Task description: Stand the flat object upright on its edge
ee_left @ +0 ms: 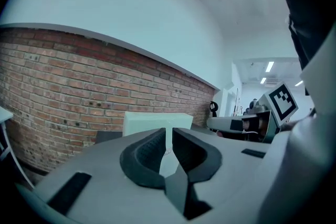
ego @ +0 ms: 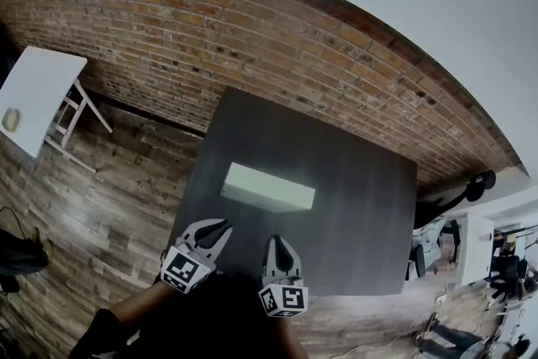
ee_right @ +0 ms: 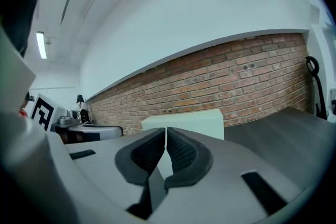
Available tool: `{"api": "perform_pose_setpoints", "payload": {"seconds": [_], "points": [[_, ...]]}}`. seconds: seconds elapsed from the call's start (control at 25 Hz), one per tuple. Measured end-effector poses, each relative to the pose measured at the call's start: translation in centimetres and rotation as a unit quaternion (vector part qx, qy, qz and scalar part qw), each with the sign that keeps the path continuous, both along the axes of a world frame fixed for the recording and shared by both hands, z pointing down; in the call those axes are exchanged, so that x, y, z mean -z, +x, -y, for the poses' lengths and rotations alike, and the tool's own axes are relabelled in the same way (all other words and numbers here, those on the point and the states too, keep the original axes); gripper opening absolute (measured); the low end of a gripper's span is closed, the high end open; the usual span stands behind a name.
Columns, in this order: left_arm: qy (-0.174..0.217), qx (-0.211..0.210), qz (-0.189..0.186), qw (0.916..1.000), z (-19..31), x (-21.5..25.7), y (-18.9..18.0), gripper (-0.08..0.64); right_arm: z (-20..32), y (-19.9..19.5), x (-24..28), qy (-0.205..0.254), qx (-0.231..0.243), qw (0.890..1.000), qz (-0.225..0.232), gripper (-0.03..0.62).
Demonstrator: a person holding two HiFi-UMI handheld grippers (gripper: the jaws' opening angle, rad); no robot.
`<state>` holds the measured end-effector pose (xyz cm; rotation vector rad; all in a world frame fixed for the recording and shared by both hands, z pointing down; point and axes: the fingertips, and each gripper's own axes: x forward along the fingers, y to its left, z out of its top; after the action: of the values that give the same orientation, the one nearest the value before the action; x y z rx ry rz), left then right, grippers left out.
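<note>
A pale, flat rectangular block [ego: 269, 187] lies on its broad face near the middle of the dark table [ego: 361, 206]. Both grippers hover at the table's near edge, short of the block and apart from it. My left gripper [ego: 221, 226] points at the block's left end; its jaws are shut with nothing between them. My right gripper [ego: 278, 242] is below the block's middle, also shut and empty. In the left gripper view the block [ee_left: 152, 122] stands just beyond the gripper [ee_left: 168, 136]. The right gripper view shows the block [ee_right: 186, 122] ahead of the gripper [ee_right: 166, 136].
A brick wall [ego: 252, 38] runs behind the table. On the wooden floor at the left stands a white folding table [ego: 38, 92] with a small round object [ego: 11, 119]. Chairs and equipment [ego: 437, 244] crowd the right side.
</note>
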<state>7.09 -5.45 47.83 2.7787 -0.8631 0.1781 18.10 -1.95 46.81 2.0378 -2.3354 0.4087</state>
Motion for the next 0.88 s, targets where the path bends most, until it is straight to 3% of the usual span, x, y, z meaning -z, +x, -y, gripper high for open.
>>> {"api": "perform_pose_setpoints", "payload": {"seconds": [0.88], "points": [[0.006, -0.007, -0.004, 1.0000, 0.01, -0.03, 0.04, 0.063, -0.30, -1.16, -0.11, 0.011, 0.010, 1.000, -0.007, 0.025]]}}
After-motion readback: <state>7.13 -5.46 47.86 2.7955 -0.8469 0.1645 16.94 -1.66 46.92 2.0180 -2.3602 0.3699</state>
